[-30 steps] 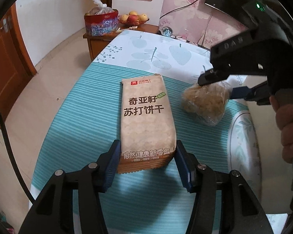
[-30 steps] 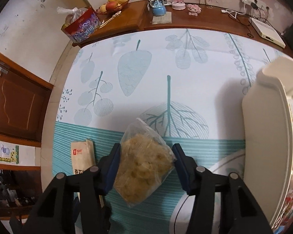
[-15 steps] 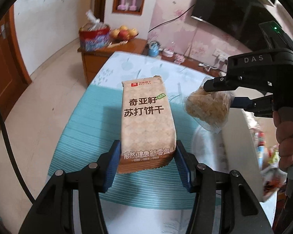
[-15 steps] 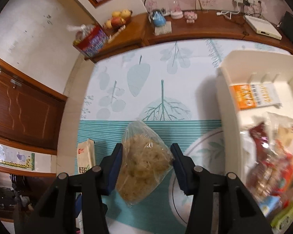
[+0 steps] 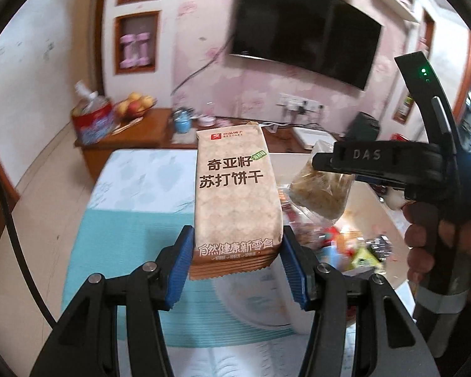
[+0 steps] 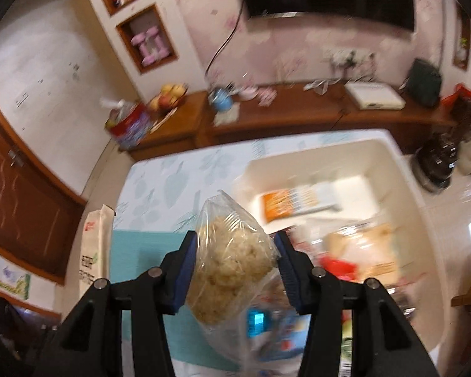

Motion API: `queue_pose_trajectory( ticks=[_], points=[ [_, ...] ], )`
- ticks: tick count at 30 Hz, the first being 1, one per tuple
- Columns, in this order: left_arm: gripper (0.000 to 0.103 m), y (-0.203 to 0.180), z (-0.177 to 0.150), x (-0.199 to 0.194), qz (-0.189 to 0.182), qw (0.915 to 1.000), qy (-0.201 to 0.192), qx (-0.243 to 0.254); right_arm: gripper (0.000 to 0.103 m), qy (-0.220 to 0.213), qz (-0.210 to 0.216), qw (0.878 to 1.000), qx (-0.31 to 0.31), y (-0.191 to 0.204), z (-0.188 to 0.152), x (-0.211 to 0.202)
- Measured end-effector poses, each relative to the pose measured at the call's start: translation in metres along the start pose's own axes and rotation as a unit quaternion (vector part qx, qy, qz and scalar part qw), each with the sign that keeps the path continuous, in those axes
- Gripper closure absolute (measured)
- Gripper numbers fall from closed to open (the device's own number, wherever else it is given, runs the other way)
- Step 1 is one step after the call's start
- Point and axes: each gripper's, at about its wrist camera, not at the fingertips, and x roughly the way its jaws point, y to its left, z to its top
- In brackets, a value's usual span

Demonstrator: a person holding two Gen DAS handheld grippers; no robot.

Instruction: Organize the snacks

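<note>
Now both packets have come up off the teal striped tablecloth (image 5: 122, 251), where they lay a second ago. My left gripper (image 5: 237, 264) is clamped on the tan paper-wrapped pack of soda crackers (image 5: 235, 201), held upright in the air. My right gripper (image 6: 235, 270) is squeezed on the clear plastic bag of pale crumbly snack (image 6: 232, 257), just left of the cream plastic storage bin (image 6: 314, 154). I judge the carry toward that bin is under way; release comes next.
</note>
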Motion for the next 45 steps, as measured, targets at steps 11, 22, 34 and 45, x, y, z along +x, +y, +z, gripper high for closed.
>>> queue_pose_trajectory(
  ticks=[11, 22, 34, 45],
  points=[
    [0.05, -0.084, 0.009, 0.038, -0.085, 0.9942, -0.002, 0.066, 0.053, -0.106, -0.064, 0.992, 0.001, -0.076, -0.009, -0.045],
    [0.04, -0.11, 0.004, 0.071, -0.108, 0.9914, 0.029, 0.069, 0.047, -0.112, -0.052, 0.991, 0.056, -0.138, -0.022, -0.035],
    [0.022, -0.051, -0.012, 0.042, -0.045, 0.9973, 0.057, 0.012, 0.03, -0.084, -0.011, 0.992, 0.097, -0.146, -0.054, -0.026],
    [0.022, -0.003, -0.07, -0.055, 0.018, 0.9945, 0.083, -0.061, 0.019, -0.051, 0.022, 0.996, 0.077, -0.111, -0.124, -0.072]
  ],
)
